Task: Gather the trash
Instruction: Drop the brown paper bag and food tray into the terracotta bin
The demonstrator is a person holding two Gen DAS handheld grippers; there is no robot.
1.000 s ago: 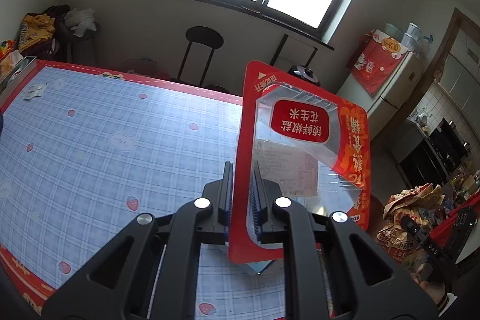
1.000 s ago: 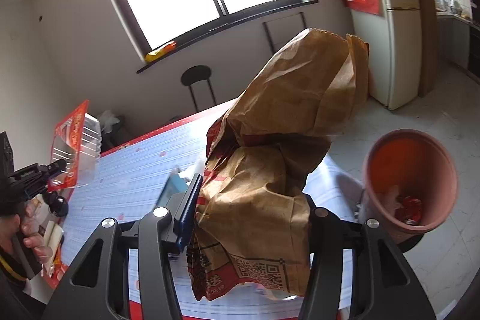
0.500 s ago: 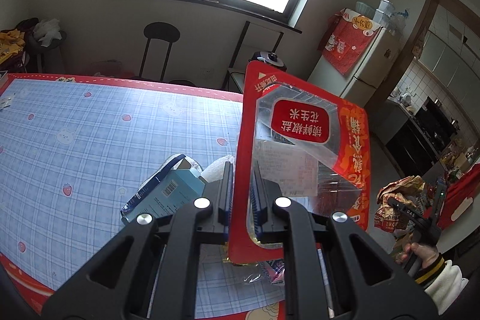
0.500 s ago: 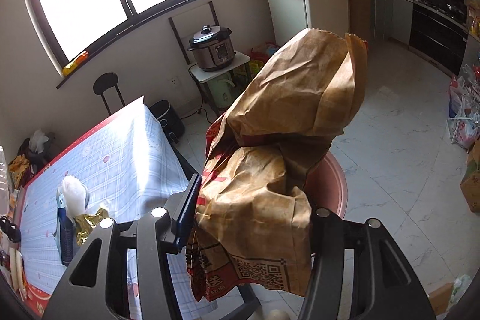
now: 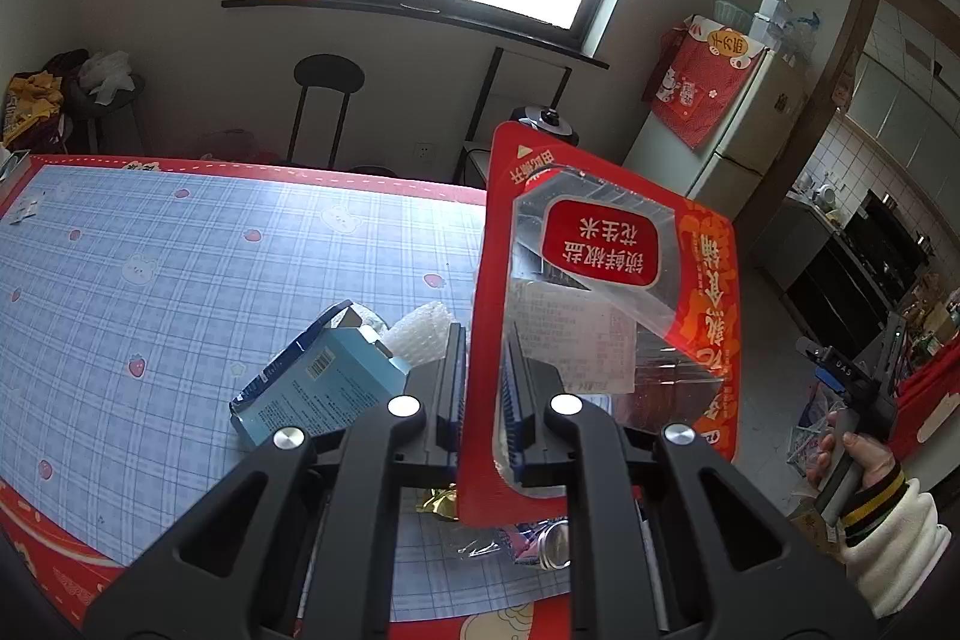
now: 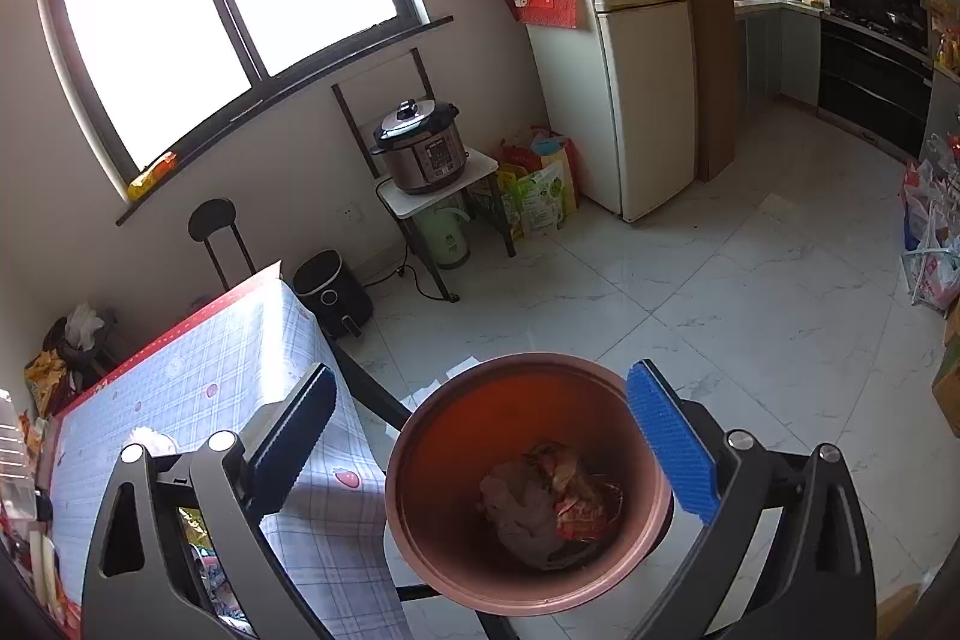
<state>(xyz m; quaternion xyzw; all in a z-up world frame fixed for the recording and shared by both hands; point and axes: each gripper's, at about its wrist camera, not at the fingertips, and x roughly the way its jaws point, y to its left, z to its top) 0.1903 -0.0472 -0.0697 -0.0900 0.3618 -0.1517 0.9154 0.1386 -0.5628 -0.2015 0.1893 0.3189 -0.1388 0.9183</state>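
My left gripper [image 5: 485,388] is shut on a red and clear plastic snack package [image 5: 606,292], held upright above the checked table [image 5: 150,280]. Below it lie a light blue carton [image 5: 318,388], white bubble wrap [image 5: 420,334] and small wrappers [image 5: 528,538]. In the right wrist view my right gripper [image 6: 480,442] hangs over a brown bin [image 6: 420,514]; its jaws are opening wide with nothing between the pads. The crumpled brown paper bag [image 6: 552,496] lies inside the bin. My right gripper [image 5: 858,370] shows in the left wrist view, held by a hand in a white sleeve.
The table's edge [image 6: 336,388] runs just left of the bin. Behind are a pressure cooker [image 6: 420,148] on a small stand, a fridge [image 6: 636,40], a black stool [image 5: 327,100] and a white tiled floor [image 6: 750,292]. Bags [image 6: 930,232] sit at the far right.
The right gripper swung from the table to above the bin, opened and let go of the brown paper bag, which now lies in the bin. The left gripper carried the package right along the table.
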